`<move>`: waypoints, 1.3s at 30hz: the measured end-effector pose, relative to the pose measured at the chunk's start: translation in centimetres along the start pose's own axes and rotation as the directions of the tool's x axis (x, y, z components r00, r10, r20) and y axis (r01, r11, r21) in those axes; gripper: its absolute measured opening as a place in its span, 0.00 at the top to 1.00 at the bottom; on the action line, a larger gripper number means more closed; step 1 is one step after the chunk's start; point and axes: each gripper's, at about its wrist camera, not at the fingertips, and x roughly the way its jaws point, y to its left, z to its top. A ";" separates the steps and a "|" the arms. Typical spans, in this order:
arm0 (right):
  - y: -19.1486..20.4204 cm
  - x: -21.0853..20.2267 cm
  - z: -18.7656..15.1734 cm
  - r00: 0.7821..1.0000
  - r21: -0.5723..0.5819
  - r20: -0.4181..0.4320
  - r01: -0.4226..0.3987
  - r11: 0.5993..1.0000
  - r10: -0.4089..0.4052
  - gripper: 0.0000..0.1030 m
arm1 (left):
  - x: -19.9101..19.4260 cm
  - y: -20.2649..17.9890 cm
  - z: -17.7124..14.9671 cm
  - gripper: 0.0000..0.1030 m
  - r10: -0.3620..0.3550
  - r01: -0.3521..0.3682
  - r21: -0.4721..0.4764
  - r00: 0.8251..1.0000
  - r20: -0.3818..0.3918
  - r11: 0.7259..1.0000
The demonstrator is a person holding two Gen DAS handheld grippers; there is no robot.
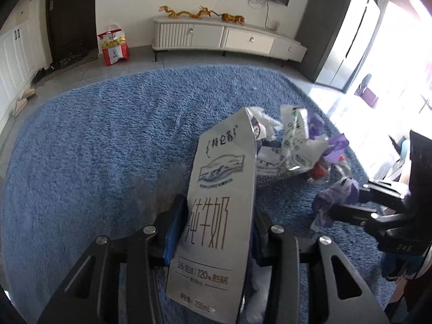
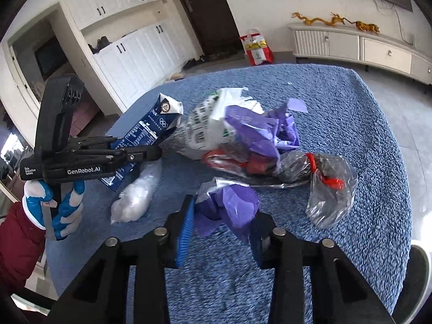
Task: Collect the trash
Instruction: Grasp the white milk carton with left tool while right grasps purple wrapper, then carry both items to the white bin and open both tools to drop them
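My left gripper (image 1: 218, 229) is shut on a grey and blue milk carton (image 1: 218, 216), held above the blue rug; the carton also shows in the right wrist view (image 2: 147, 132). My right gripper (image 2: 221, 224) is shut on a crumpled purple plastic wrapper (image 2: 229, 208), which also shows in the left wrist view (image 1: 334, 202). A pile of trash lies on the rug: a white printed bag (image 2: 208, 124), purple plastic (image 2: 259, 132), red wrappers (image 2: 229, 159) and a clear bag with a red tie (image 2: 329, 186). A clear crumpled bag (image 2: 137, 197) lies under the carton.
The trash sits on a shaggy blue rug (image 1: 108, 135). A white TV cabinet (image 1: 229, 37) with gold dragon figures stands by the far wall. A red and white KFC bag (image 1: 113, 44) stands on the floor near a dark door. White cupboards (image 2: 129, 54) line the left.
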 end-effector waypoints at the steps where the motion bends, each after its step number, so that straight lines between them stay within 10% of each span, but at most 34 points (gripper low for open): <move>1: 0.3 -0.4 -0.1 1.000 -0.001 0.006 -0.001 1.000 0.001 0.68 | -0.5 0.1 -0.1 0.61 -0.005 0.005 -0.008 1.000 0.010 1.000; 22: 6.7 -19.1 0.0 0.942 -0.082 0.335 0.047 0.996 -0.017 0.71 | -20.1 1.6 -6.9 0.62 0.056 -0.010 -0.143 0.946 0.320 0.990; 30: 3.0 -24.1 -1.3 0.911 -0.021 0.394 0.143 0.989 -0.123 0.71 | -23.7 -0.5 -7.3 0.62 0.081 -0.035 -0.130 0.928 0.365 0.991; 39: -5.7 -26.3 -4.7 0.890 0.128 0.364 0.245 0.961 -0.276 0.71 | -21.2 -10.8 -3.7 0.62 -0.066 0.063 0.022 0.944 0.324 0.998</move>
